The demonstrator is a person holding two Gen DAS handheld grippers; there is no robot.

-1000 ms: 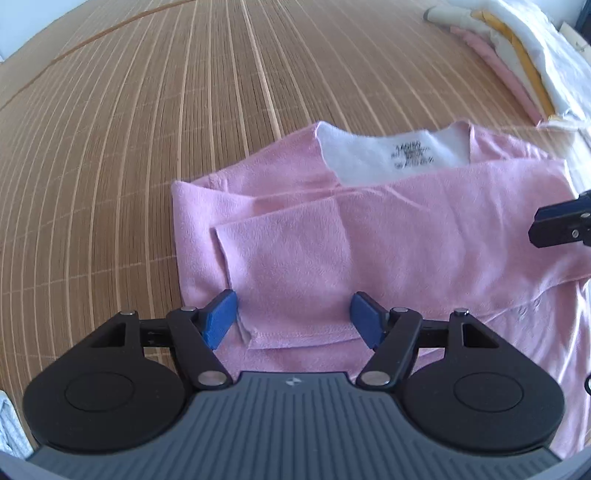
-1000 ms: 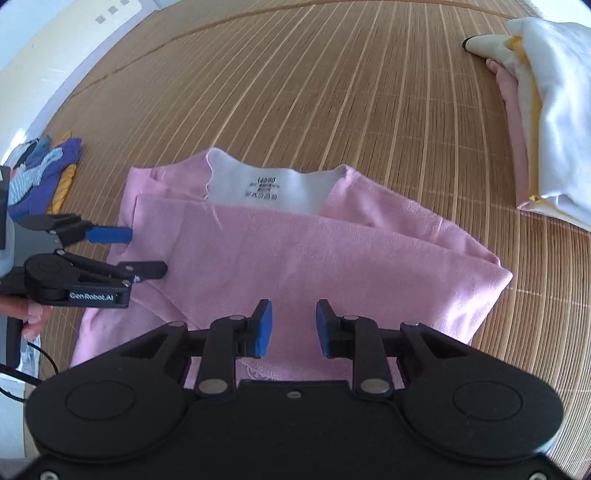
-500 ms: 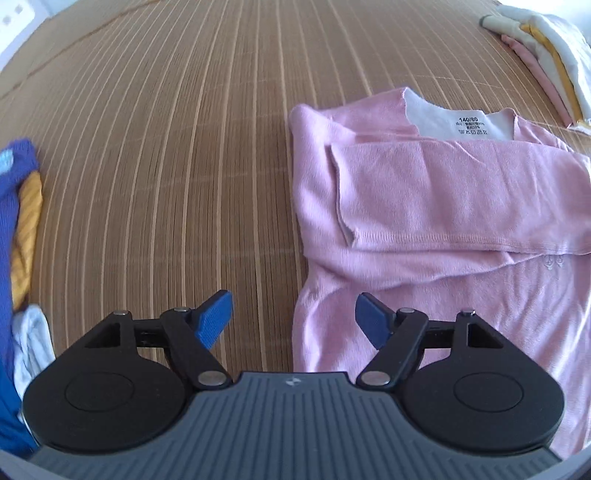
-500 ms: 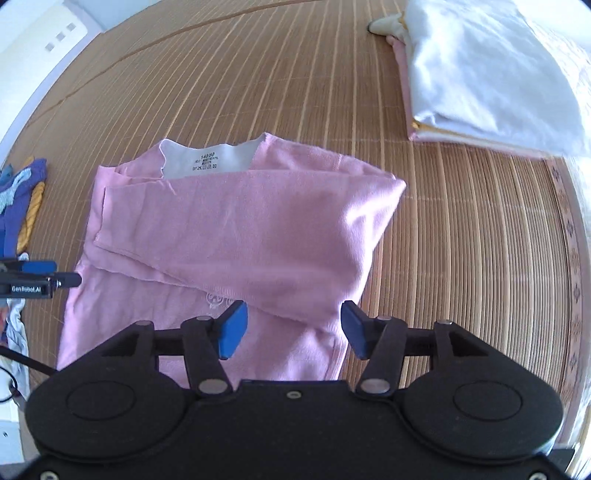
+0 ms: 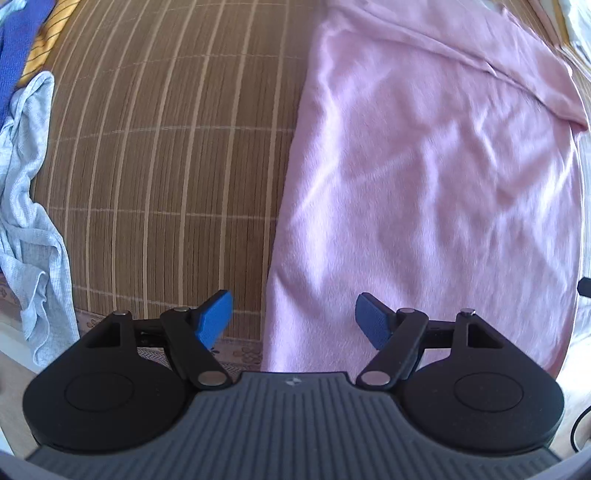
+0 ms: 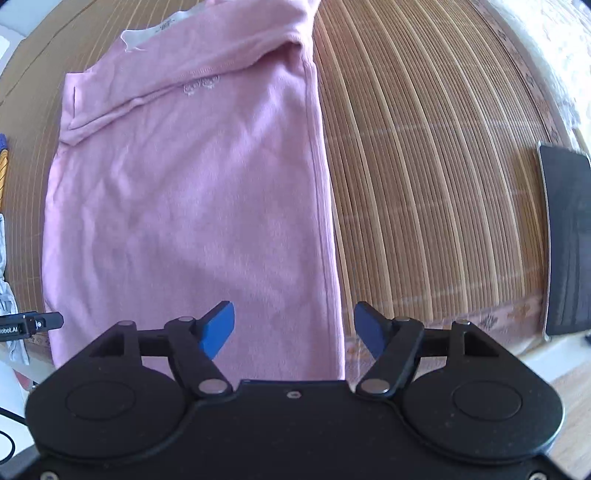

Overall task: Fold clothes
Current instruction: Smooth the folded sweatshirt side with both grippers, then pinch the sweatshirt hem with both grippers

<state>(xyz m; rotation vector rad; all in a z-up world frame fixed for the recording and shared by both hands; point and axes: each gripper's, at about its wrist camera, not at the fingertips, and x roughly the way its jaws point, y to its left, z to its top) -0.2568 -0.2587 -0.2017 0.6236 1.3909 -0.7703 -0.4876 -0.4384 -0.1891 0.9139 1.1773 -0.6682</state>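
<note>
Tongs moved from collar to hem | left tongs, right tongs spread wide, empty | pink shirt flat

Pink shirt, sleeves folded in, flat

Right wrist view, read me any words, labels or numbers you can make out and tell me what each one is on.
"obot.AI": white lettering, cut off at the frame edge, on the left tongs.
Neck label of the pink shirt: print there, too small and blurred to read.
Small white emblem on the shirt's chest: not readable as text.
Dark tablet lying on the mat: no text visible.
</note>
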